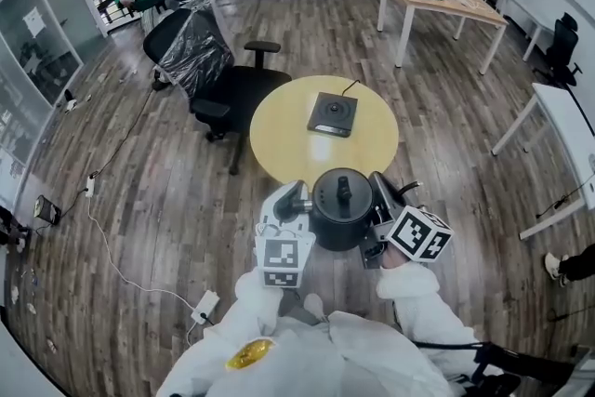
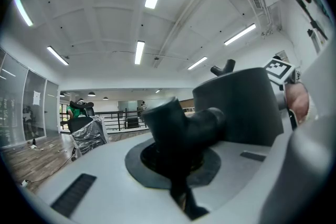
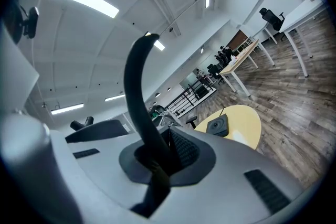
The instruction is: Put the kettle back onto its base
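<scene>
- The black kettle (image 1: 341, 209) hangs in the air between the two hand-held grippers. It is over the near edge of the round yellow table (image 1: 279, 135) and does not touch it.
- The left hand-held gripper (image 1: 296, 200) is closed on a short black part on the kettle's left side, the spout as it seems.
- The right hand-held gripper (image 1: 376, 200) is closed on the curved black handle (image 3: 137, 86).
- The kettle base (image 1: 333, 114) lies flat on the table, beyond the kettle and well apart from it.
- Both forearms, in white sleeves (image 1: 414, 293), reach forward from the body, one at each side of the kettle.
</scene>
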`<action>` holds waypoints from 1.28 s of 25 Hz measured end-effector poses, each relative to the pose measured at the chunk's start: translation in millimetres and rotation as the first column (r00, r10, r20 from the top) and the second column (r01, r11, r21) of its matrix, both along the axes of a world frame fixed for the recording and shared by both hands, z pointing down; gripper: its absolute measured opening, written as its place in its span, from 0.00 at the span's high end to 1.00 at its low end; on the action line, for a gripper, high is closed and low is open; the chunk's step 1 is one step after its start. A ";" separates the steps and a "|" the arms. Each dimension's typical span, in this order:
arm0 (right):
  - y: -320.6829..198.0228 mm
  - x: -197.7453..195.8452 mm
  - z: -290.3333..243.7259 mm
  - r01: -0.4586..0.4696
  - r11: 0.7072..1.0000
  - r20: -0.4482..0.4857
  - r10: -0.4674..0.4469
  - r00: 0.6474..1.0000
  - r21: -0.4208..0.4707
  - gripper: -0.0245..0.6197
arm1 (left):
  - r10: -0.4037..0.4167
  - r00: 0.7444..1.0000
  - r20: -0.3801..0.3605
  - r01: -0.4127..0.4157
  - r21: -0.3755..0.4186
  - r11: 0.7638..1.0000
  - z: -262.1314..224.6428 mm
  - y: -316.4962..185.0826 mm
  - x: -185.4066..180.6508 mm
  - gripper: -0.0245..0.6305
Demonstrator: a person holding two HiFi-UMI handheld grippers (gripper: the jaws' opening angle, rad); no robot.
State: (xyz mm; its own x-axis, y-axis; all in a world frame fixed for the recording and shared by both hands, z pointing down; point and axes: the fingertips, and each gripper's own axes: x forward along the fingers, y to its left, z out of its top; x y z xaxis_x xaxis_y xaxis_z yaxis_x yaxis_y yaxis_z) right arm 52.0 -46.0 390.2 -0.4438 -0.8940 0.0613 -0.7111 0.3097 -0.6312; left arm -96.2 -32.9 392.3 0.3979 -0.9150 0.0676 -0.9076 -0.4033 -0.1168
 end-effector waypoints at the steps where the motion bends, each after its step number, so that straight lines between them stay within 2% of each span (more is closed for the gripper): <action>1: -6.5 -2.4 -0.6 -0.004 1.000 0.001 0.004 1.000 0.001 0.94 | 0.004 1.000 0.001 -0.004 0.001 1.000 -0.7 -7.0 -2.4 0.96; 7: -36.9 -15.6 1.5 -0.020 1.000 -0.004 0.020 1.000 0.002 0.95 | 0.021 1.000 -0.007 -0.021 0.000 1.000 3.0 -39.9 -15.4 0.96; 19: -65.4 -6.7 9.6 -0.059 0.998 -0.009 0.059 0.998 -0.012 0.94 | 0.058 0.998 -0.010 -0.058 -0.012 0.998 11.3 -73.9 -6.9 0.96; 32: -131.1 -8.1 10.9 -0.037 0.999 0.008 0.037 0.999 -0.011 0.95 | 0.036 0.999 0.004 -0.036 -0.002 0.999 9.8 -136.2 -8.4 0.96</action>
State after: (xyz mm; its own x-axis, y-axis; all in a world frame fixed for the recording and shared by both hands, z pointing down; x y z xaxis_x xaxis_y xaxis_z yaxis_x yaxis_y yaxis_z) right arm 44.0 -177.1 401.2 -0.4111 -0.9090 0.0680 -0.7167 0.2763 -0.6403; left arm -104.6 -169.1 402.1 0.4306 -0.8998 0.0706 -0.8919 -0.4362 -0.1195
